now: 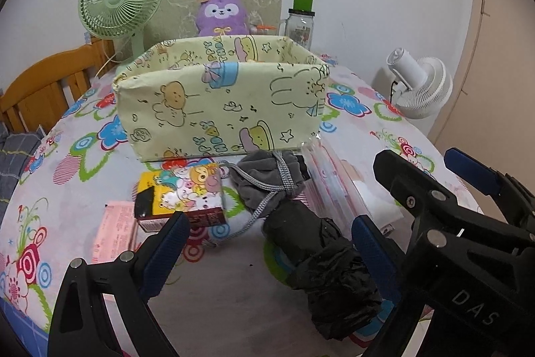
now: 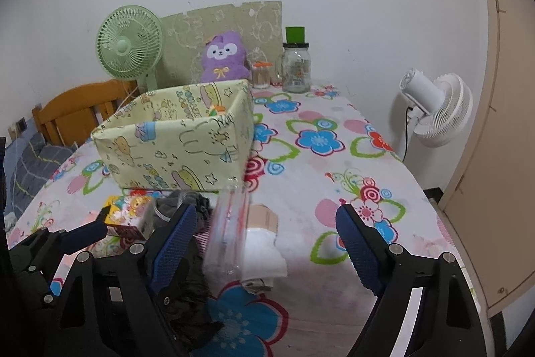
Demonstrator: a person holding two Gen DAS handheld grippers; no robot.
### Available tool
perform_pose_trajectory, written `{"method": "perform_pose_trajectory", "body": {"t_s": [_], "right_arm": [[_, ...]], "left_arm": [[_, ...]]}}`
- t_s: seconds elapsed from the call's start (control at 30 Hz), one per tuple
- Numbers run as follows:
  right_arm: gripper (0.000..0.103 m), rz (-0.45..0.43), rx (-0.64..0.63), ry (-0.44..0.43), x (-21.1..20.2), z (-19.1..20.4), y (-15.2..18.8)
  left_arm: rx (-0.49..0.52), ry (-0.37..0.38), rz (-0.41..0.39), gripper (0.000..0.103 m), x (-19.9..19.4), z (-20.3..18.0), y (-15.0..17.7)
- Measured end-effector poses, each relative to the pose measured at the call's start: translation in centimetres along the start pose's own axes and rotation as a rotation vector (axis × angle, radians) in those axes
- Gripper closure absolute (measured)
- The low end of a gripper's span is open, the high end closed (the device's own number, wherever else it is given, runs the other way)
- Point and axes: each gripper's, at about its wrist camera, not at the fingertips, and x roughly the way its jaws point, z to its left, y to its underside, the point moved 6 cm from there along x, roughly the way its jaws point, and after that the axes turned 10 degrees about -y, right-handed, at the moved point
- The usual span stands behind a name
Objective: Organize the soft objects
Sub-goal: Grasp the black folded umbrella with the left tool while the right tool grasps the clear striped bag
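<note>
A yellow-green cartoon-print fabric box (image 1: pixel 220 102) stands open on the flowered table; it also shows in the right wrist view (image 2: pixel 174 143). In front of it lie a folded black umbrella (image 1: pixel 321 253) with a grey drawstring pouch (image 1: pixel 267 179), a small cartoon-print carton (image 1: pixel 187 189), a clear plastic pack (image 2: pixel 229 233) and white tissue (image 2: pixel 264 253). A purple plush toy (image 1: pixel 220 14) sits behind the box. My left gripper (image 1: pixel 271 236) is open, its fingers either side of the umbrella. My right gripper (image 2: pixel 264 223) is open above the plastic pack and tissue.
A green desk fan (image 1: pixel 120 2) and a glass jar with a green block on top (image 1: pixel 301 22) stand at the table's back. A white fan (image 2: pixel 434 109) stands off the right edge. A wooden bed frame (image 1: pixel 50 82) is at left. A pink paper (image 1: pixel 115 233) lies near the front.
</note>
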Motion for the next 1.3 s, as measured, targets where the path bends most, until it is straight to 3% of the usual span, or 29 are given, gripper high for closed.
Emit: {"method": "perform_pose_trajectory", "body": {"t_s": [0.13,0.33,0.5,0.6,0.8,0.97,1.17,1.3], "right_arm": [[0.016,0.014,0.012,0.001,0.3,-0.7,0.4],[0.016,0.047,0.029,0.006,1.1,-1.3,1.0],[0.016,0.068,0.036,0.006,1.8,-1.4,1.5],[0.016,0.081,0.041,0.003,2.1,-1.3,1.6],[0.016,0.093,0.026,-0.012,2.7,-0.4,1.5],[0.025,0.120,0.030,-0.033,3.6,0.3,1.6],[0.043,0.147,0.031,-0.046,4.5,0.9,1.8],[0.052,0.168,0.028,-0.101,5.2,1.7,2.0]], "left_arm": [[0.003,0.005,0.012,0.008,0.4,-0.5,0.2],[0.013,0.009,0.031,0.023,0.9,-1.1,0.7],[0.017,0.032,0.077,0.049,1.4,-1.1,1.2],[0.017,0.037,0.093,0.057,1.5,-0.9,1.4],[0.028,0.019,0.083,0.061,1.4,-0.2,1.4],[0.038,0.021,0.079,0.061,1.5,0.0,1.4],[0.037,0.030,0.088,0.061,1.8,0.0,1.3],[0.044,0.031,0.089,0.061,2.0,-0.1,1.4]]}}
